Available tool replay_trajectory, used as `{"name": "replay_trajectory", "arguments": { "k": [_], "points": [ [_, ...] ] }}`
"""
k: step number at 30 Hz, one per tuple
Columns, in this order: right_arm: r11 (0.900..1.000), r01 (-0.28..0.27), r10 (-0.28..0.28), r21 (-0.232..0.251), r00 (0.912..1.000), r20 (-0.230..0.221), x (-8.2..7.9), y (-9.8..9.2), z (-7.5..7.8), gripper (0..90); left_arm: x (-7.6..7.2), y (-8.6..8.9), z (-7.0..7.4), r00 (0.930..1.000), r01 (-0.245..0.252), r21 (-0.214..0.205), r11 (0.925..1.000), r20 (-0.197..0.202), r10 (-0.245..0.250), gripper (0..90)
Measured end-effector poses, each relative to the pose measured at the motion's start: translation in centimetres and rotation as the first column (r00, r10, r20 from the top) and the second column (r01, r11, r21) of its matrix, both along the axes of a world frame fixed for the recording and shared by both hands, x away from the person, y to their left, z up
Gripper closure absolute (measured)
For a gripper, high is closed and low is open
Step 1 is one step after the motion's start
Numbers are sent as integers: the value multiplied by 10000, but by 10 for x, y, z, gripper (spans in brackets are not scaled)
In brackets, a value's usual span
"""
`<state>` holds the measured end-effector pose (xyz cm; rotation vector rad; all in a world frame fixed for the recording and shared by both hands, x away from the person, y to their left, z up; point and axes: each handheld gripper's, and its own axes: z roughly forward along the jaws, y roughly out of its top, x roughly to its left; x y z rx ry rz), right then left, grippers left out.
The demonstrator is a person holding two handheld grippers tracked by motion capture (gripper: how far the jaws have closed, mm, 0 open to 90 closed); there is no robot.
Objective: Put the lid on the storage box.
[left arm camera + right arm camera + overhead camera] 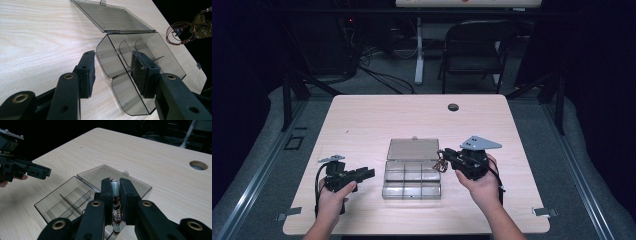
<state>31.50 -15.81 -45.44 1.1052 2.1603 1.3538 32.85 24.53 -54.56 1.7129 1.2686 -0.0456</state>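
A clear plastic compartment box (412, 182) lies open at the table's middle, with its lid (413, 149) folded flat on the far side. Thin dividers split the box (150, 57) into several empty cells. My right gripper (443, 154) hovers at the box's right edge, shut on a beaded wire bracelet (441, 163). In the right gripper view a pale bead of the bracelet (115, 188) sits pinched between the pads, over the box (62, 200). My left gripper (371, 173) is open just left of the box, with nothing between its pads (87, 70). The bracelet (185, 32) hangs beyond the box.
A round cable hole (453, 107) sits near the table's far edge. A black folding chair (474, 47) and floor cables stand behind the table. Tape tabs (289, 214) mark the near corners. Bare wood surrounds the box.
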Motion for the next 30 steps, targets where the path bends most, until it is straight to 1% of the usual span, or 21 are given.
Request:
{"name": "replay_trajectory", "arguments": {
  "k": [3, 6, 9, 10, 11, 14, 15, 18, 19, 20, 21, 22, 23, 26, 27, 30],
  "points": [
    [9999, -166, 166, -25, 9999, -21, 1, 9, -1, 822, 0, 0, 0, 10000, -58, -63, 10000, 21, 58, 550],
    [9997, -249, 249, -14, 9997, -2, 2, 13, -2, 822, 0, 1, 0, 10000, -57, -46, 10000, 20, 57, 550],
    [9992, -407, 407, -62, 9992, -53, 3, 22, -3, 822, 0, 1, 0, 10000, -29, -17, 10000, 27, 29, 550],
    [9992, -407, 407, -62, 9992, -53, 3, 22, -3, 822, 0, 1, 0, 10000, -29, -17, 10000, 27, 29, 550],
    [9987, -498, 497, -76, 9987, -66, 4, 27, -5, 822, 0, 1, 0, 10000, -23, -24, 10000, 27, 23, 550],
    [9982, -595, 593, -118, 9981, -144, 5, 32, -7, 822, 0, 1, 0, 10000, -19, -24, 10000, 22, 19, 550],
    [9977, -674, 672, -103, 9976, -179, 6, 38, -8, 822, 0, 1, 0, 10000, -27, -19, 10000, 25, 27, 550],
    [9970, -768, 766, -122, 9969, -198, 7, 43, -10, 822, 1, 1, 0, 10000, -29, -22, 10000, 19, 29, 550],
    [9962, -864, 862, -101, 9960, -220, 8, 48, -12, 822, 1, 1, -1, 10000, -31, -27, 10000, 16, 31, 551],
    [9962, -864, 862, -101, 9960, -220, 8, 48, -12, 822, 1, 1, -1, 10000, -31, -27, 10000, 16, 31, 550],
    [9955, -936, 933, -116, 9954, -236, 9, 53, -13, 822, 1, 2, 0, 10000, -30, -23, 10000, 17, 30, 550],
    [9955, -936, 933, -116, 9954, -236, 9, 53, -13, 822, 1, 2, 0, 10000, -30, -23, 10000, 17, 30, 550],
    [9950, -993, 991, -71, 9948, -235, 10, 58, -13, 822, 0, 2, 0, 10000, -43, -39, 10000, 25, 43, 550],
    [9944, -1061, 1061, -2, 9940, -283, 12, 65, -15, 822, 0, 2, 0, 10000, -8, -33, 10000, 11, 9, 550],
    [9941, -1088, 1085, -55, 9935, -349, 13, 67, -15, 822, 0, 2, 0, 10000, -55, -61, 10000, 17, 55, 550],
    [9933, -1154, 1150, -97, 9928, -339, 14, 71, -16, 822, 1, 2, 0, 10000, -74, -44, 10000, 25, 74, 550]
  ]
}}
